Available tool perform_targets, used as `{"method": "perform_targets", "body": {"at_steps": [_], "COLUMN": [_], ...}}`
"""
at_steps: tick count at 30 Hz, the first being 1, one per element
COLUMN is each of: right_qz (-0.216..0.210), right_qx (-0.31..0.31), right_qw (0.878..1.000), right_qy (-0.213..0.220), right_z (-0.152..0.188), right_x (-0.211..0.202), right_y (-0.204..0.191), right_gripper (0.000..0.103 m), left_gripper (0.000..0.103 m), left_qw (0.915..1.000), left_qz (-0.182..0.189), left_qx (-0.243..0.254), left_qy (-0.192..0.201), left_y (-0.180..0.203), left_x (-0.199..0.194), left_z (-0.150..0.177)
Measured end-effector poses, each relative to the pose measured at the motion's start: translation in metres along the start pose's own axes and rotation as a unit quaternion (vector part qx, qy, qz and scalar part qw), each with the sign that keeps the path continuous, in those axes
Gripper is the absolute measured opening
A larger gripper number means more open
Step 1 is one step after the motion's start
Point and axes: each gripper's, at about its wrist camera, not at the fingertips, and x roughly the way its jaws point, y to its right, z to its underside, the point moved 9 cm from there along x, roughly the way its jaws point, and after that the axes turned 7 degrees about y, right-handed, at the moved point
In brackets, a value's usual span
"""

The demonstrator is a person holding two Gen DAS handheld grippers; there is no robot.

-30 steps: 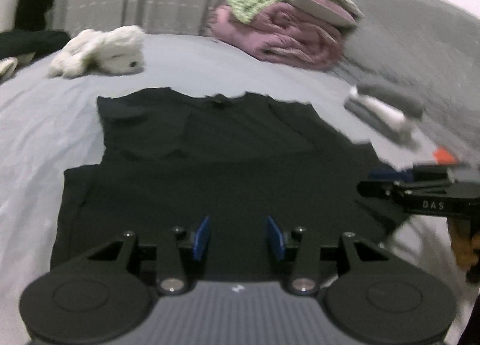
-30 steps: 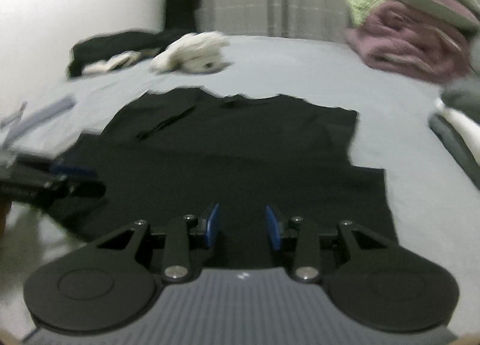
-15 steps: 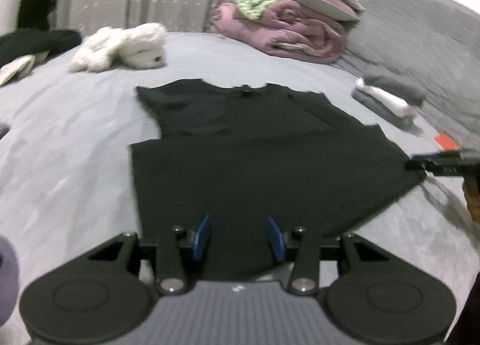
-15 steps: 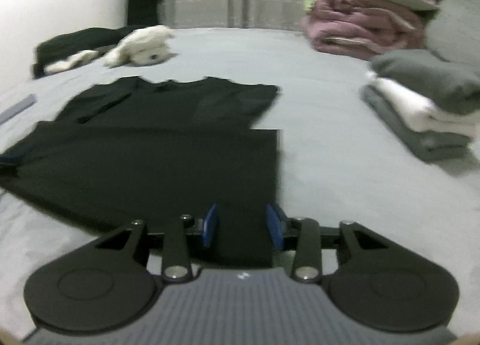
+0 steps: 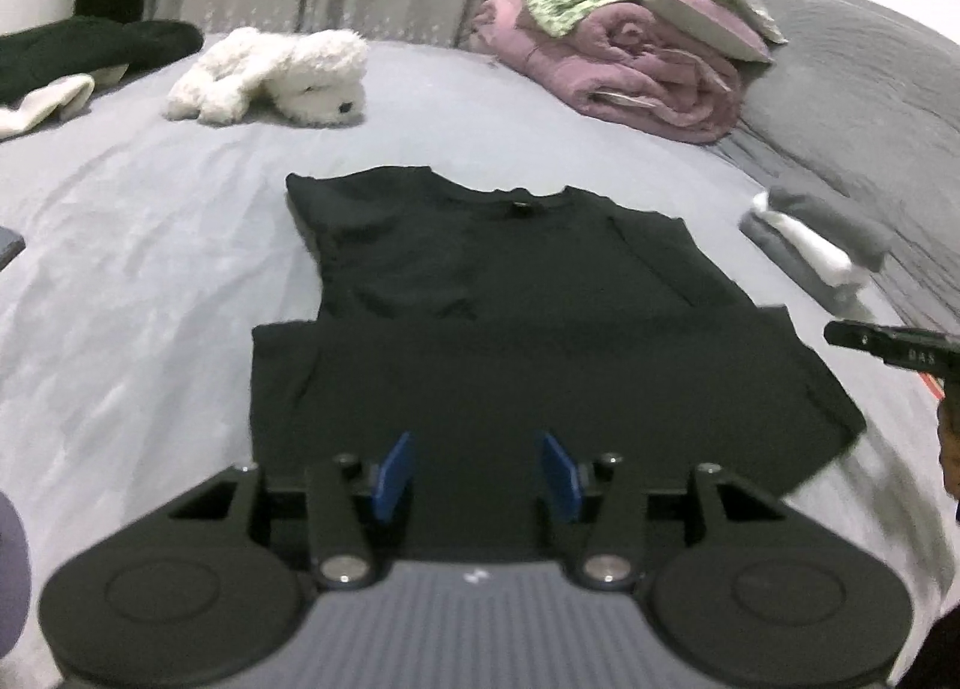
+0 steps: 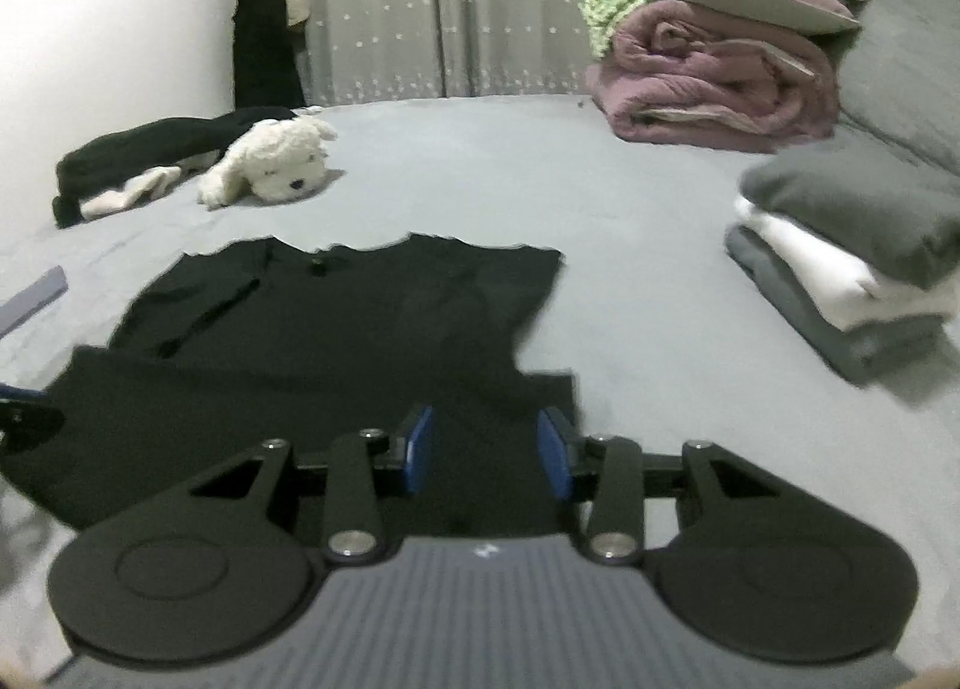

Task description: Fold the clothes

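A black T-shirt (image 5: 516, 317) lies flat on the grey bed sheet (image 5: 150, 269), sleeves folded in, collar at the far end. It also shows in the right wrist view (image 6: 336, 341). My left gripper (image 5: 477, 479) is open and empty, hovering over the shirt's near hem toward its left side. My right gripper (image 6: 487, 452) is open and empty over the hem near the shirt's right corner. The right gripper's tip shows at the right edge of the left wrist view (image 5: 888, 344).
A white plush dog (image 5: 276, 74) lies beyond the collar. A pink rolled duvet with green cloth (image 6: 720, 65) sits at the far right. A stack of folded grey and white clothes (image 6: 852, 257) lies right of the shirt. Dark clothes (image 6: 150, 155) lie at far left.
Both grippers have drawn back toward the near hem and swung apart, the left to the left part, the right to the right corner. Both stay open. The shirt has not moved.
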Motion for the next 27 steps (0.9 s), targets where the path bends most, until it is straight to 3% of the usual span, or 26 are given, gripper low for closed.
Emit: {"method": "perform_targets", "body": {"at_steps": [5,11,15,21,27], "right_qz": [-0.055,-0.081,-0.080,-0.058,-0.051], "right_qx": [-0.028,-0.056,-0.068,-0.057,-0.105], "right_qw": [0.998,0.995,0.993,0.994,0.990], "right_qy": [-0.014,-0.035,-0.050,-0.074,-0.085], "right_z": [-0.016,-0.032,-0.042,-0.055,-0.066], "right_x": [0.031,0.078,0.116,0.173,0.211], "right_y": [-0.031,-0.039,-0.031,-0.010,-0.002], "right_gripper": [0.044,0.044,0.044,0.044,0.044], "left_gripper": [0.054,0.059,0.059,0.059,0.059], "left_qw": [0.9999,0.9988,0.9978,0.9984,0.9987], "left_qz": [0.011,-0.021,-0.049,-0.052,-0.047], "left_qx": [0.001,0.045,0.045,-0.023,-0.016], "left_qy": [0.001,0.001,0.000,0.006,0.009], "left_y": [0.000,-0.013,-0.032,-0.059,-0.071], "left_x": [0.022,0.066,0.105,0.158,0.187], "left_z": [-0.031,-0.075,-0.101,-0.123,-0.136]}}
